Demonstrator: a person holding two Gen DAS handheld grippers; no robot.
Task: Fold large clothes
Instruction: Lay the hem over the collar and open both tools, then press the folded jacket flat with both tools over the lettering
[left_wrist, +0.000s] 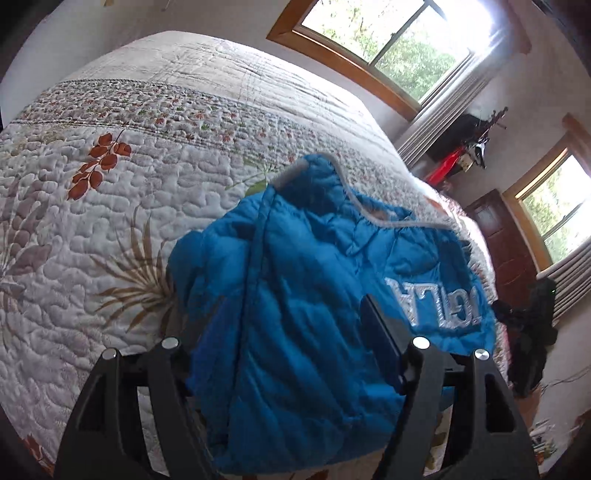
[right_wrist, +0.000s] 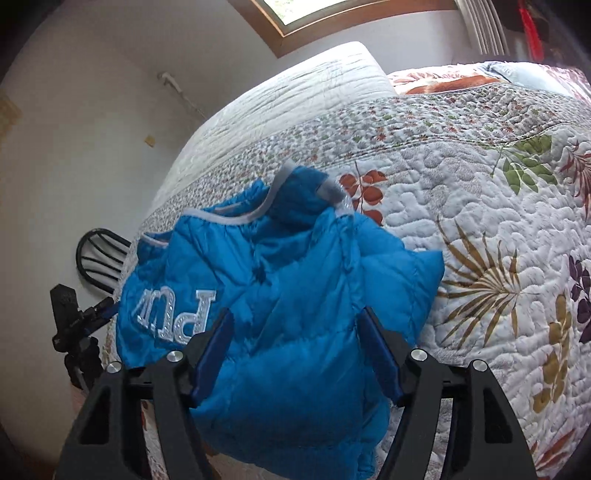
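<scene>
A blue puffer jacket (left_wrist: 303, 295) with grey trim and silver letters lies bunched on the bed's quilt (left_wrist: 110, 184). It also shows in the right wrist view (right_wrist: 295, 288). My left gripper (left_wrist: 280, 332) has its jaws spread wide, with jacket fabric lying between them and over the left finger, which is hidden. The right finger (left_wrist: 384, 332) shows. My right gripper (right_wrist: 295, 339) is also spread wide, both blue pads (right_wrist: 214, 347) showing, with the jacket bulging between them. Neither gripper pinches the fabric.
The floral quilt (right_wrist: 480, 240) covers the whole bed, with a pillow (right_wrist: 443, 81) at the far end. Windows (left_wrist: 388, 40), a dark wooden door (left_wrist: 506, 240), a black chair (right_wrist: 99, 254) and a tripod (right_wrist: 74, 332) stand around the bed.
</scene>
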